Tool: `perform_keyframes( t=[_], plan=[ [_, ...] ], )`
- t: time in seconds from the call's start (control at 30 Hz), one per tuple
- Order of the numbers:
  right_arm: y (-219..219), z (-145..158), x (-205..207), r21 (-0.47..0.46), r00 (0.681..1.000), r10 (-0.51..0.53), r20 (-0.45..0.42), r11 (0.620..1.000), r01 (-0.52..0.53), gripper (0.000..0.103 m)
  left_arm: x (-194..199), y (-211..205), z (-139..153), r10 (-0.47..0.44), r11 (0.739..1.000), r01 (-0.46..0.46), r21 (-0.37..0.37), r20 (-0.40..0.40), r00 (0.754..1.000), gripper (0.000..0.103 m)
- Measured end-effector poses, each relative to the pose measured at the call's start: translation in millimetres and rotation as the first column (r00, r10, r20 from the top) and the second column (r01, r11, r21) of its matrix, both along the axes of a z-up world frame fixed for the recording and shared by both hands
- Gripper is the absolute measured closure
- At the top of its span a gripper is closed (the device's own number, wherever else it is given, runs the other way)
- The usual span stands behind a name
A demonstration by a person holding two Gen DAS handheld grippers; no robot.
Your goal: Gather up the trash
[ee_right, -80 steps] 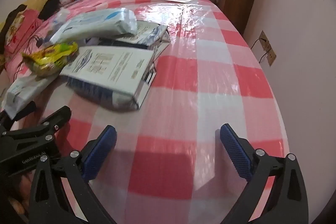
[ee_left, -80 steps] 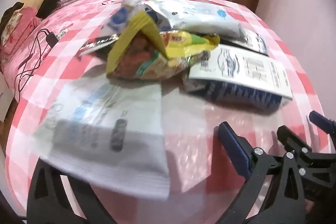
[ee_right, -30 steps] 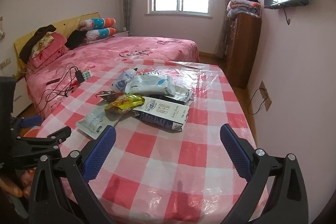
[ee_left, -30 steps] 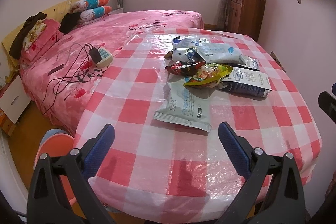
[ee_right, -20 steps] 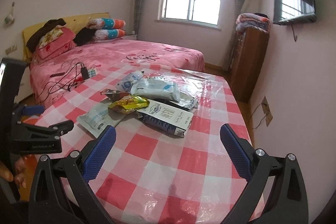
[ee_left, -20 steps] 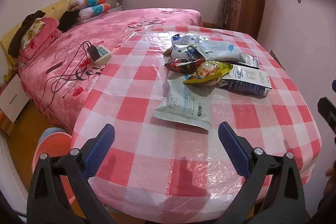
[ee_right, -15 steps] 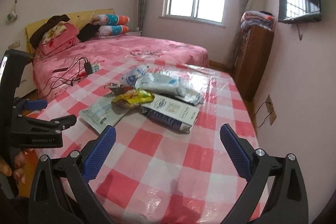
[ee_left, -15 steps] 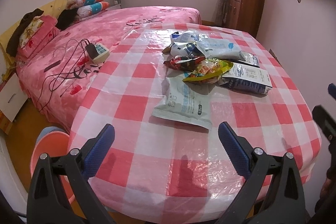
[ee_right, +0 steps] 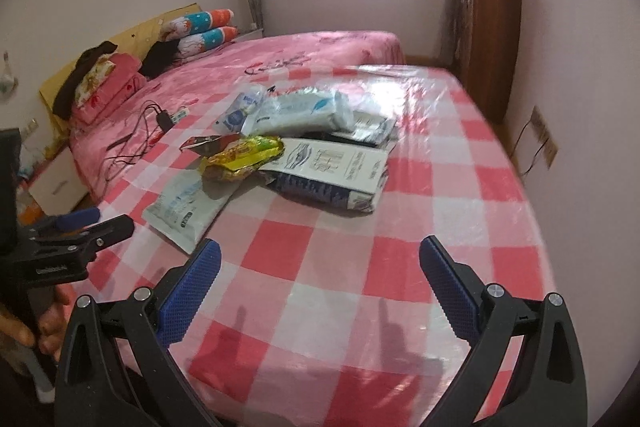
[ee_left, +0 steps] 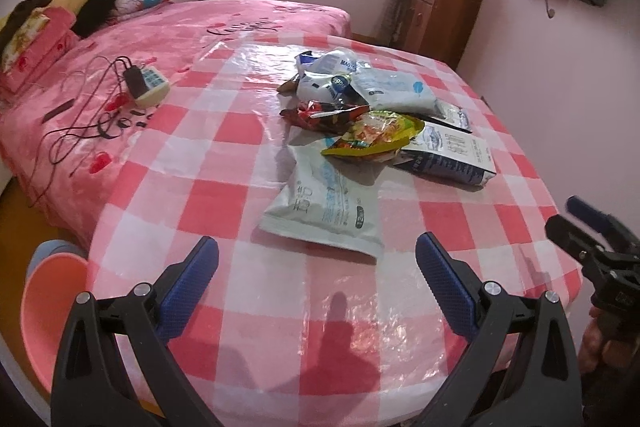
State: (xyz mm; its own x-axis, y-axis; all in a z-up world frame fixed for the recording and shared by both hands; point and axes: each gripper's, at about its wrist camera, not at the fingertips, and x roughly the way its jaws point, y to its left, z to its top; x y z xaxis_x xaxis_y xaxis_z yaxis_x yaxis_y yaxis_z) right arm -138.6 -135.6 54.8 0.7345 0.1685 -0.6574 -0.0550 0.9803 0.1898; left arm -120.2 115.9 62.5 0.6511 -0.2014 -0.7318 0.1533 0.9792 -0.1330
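Observation:
A heap of empty packets lies on the red-checked table (ee_left: 224, 195). Nearest is a flat white packet (ee_left: 324, 203), also in the right wrist view (ee_right: 188, 203). Behind it are a yellow snack bag (ee_left: 376, 135) (ee_right: 240, 155), a white and blue carton (ee_left: 452, 155) (ee_right: 332, 167), a red wrapper (ee_left: 320, 115) and pale blue packs (ee_left: 392, 91) (ee_right: 300, 111). My left gripper (ee_left: 316, 275) is open and empty above the table's near edge. My right gripper (ee_right: 320, 275) is open and empty, to the right of the left one (ee_right: 76, 231).
A pink basin (ee_left: 48, 311) stands on the floor at the left. A pink bed (ee_left: 140, 39) with a power strip and cables (ee_left: 144, 87) lies beyond the table. A wooden cabinet (ee_left: 440, 15) stands at the back right, a wall socket (ee_right: 544, 143) on the right wall.
Both grippers have pulled back from close to the heap to the table's near edge, then eased forward a little. The white packet lies flat on the table. Both jaws stay open.

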Motion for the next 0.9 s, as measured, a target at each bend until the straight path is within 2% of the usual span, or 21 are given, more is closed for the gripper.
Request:
perform_keyframes(
  t=[0.13,0.17,0.2,0.3,0.5,0.63,0.7,0.9],
  plan=[
    [-0.6,-4.9,11.3,0.113,0.999,0.032,-0.038,0.993,-0.028,0.008,13.6,2.0,-13.2,-0.002,0.999,0.001,-0.037,-0.034,0.999,0.004],
    [-0.1,-5.6,15.8,0.138,0.998,0.04,-0.047,0.99,-0.033,0.016,18.9,0.5,-17.5,-0.001,0.999,-0.001,-0.043,-0.046,0.999,0.004],
    [0.2,-6.6,21.4,0.168,0.997,0.05,-0.06,0.985,-0.04,0.023,23.1,-1.6,-20.9,-0.001,0.999,-0.001,-0.039,-0.053,0.999,0.004],
    [-0.6,-7.8,34.3,0.261,0.994,0.072,-0.079,0.964,-0.049,0.024,34.6,-11.2,-29.6,-0.001,1.0,0.002,0.014,-0.054,0.999,0.004],
    [-1.5,-24.3,68.4,0.504,0.979,0.131,-0.156,0.863,-0.035,0.024,52.4,-29.9,-38.3,-0.034,0.988,0.036,0.15,-0.02,0.999,0.004],
    [2.0,-33.1,89.2,0.604,0.968,0.161,-0.191,0.797,-0.014,0.024,64.4,-42.2,-44.5,-0.063,0.968,0.064,0.243,-0.012,0.998,0.004],
    [3.5,-34.7,96.8,0.639,0.965,0.174,-0.195,0.769,-0.01,0.031,68.1,-43.3,-45.1,-0.068,0.967,0.068,0.244,-0.012,0.998,0.004],
    [6.6,-44.2,120.2,0.69,0.959,0.176,-0.221,0.723,0.026,0.039,80.9,-40.9,-47.4,-0.076,0.977,0.082,0.198,-0.035,0.996,0.005]
  ],
)
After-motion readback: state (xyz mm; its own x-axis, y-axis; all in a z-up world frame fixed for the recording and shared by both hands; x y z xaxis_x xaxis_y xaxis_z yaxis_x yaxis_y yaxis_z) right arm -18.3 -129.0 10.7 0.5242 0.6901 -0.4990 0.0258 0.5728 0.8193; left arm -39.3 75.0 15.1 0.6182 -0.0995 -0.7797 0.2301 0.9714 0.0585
